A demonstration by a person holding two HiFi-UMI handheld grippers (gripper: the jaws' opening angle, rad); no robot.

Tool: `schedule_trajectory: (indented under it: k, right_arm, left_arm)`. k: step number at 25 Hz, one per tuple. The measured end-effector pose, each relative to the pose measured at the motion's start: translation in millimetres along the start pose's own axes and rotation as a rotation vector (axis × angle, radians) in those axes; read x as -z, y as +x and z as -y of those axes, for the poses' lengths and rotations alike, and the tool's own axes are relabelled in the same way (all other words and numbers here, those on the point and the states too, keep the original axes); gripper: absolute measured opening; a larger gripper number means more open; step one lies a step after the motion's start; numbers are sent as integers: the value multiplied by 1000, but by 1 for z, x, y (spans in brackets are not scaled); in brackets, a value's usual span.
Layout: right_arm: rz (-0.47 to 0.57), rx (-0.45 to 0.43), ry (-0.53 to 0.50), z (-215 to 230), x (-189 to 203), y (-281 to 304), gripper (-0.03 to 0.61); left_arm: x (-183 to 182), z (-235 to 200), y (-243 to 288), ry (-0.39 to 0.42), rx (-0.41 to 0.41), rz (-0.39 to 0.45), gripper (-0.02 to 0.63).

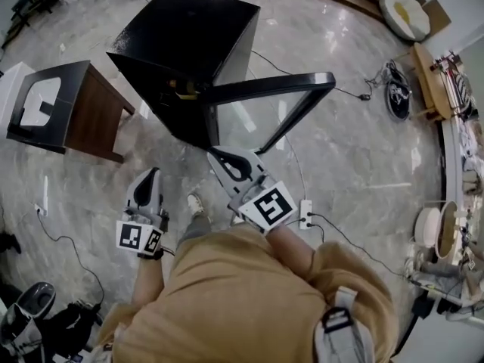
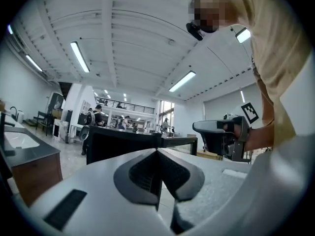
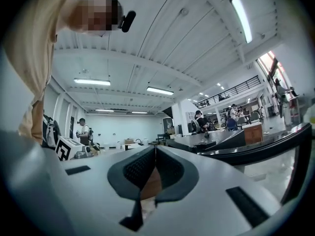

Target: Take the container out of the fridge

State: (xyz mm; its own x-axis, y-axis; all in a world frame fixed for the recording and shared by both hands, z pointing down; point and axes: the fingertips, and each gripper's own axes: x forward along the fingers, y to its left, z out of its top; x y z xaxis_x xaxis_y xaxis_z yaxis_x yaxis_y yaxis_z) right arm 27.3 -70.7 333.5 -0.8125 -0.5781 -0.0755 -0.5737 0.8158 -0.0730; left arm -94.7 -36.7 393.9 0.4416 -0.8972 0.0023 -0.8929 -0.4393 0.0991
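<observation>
- Nearest in the head view, the left gripper and the right gripper are held out level by a person in a tan shirt.
- Both pairs of jaws are seen clenched tip to tip in their own views, with nothing grasped.
- Only in the head view is the floor shown, with a power strip just beside the right gripper.
- Just beyond, the black fridge is stood with its door swung wide to the right, the opening faced toward the person.
- Inside the opening a small yellowish item is glimpsed in the head view alone; only the dark outer edges of the fridge are given by the gripper views. Whether it is the container, and how its long axis lies, cannot be told.
- Farther left, a dark side table is seen.
</observation>
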Motion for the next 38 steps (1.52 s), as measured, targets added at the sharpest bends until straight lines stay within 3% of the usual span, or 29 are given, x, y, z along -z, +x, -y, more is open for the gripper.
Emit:
schedule_trajectory:
  k: [4, 14, 21, 33, 38]
  right_arm:
    - [-15, 26, -15, 4, -2, 34, 3]
    - [-26, 111, -6, 16, 9, 83, 2]
    - [-67, 166, 22, 29, 26, 82, 3]
    - [-87, 268, 51, 52, 43, 82, 2]
    - [-131, 294, 59, 57, 58, 82, 3]
  left_arm:
    - [-7, -42, 25, 42, 48, -24, -2]
    - [18, -116, 82, 83, 159, -115, 0]
    - [43, -125, 131, 137, 204, -160, 75]
    - [104, -144, 200, 315, 319, -292, 94]
    - [136, -147, 224, 440, 375, -342, 97]
